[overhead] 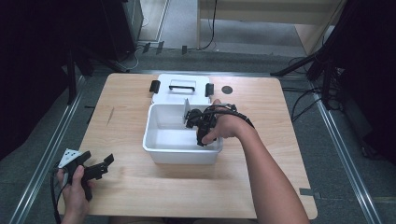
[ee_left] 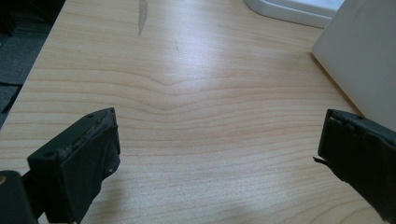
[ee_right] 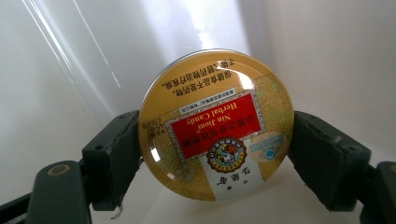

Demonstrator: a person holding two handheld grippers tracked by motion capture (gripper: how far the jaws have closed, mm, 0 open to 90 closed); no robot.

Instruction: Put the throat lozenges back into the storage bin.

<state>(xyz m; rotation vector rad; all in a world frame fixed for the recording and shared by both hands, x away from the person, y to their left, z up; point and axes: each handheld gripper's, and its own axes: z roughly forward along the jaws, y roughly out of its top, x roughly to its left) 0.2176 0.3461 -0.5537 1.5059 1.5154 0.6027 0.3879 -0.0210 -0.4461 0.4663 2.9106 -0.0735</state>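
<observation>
A round gold tin of herbal candy with a red label sits between the two jaws of my right gripper, which is shut on its sides. That right gripper reaches down into the white plastic bin at the table's middle, near its right front corner. My left gripper rests low over the table's front left, jaws wide apart with bare wood between them. In the left gripper view the left gripper faces the table with the bin's wall at the right.
The bin's white lid with black latches lies flat just behind the bin. A small black disc sits on the wood at the back right. Wooden tabletop stretches around the bin; metal rails run along both table sides.
</observation>
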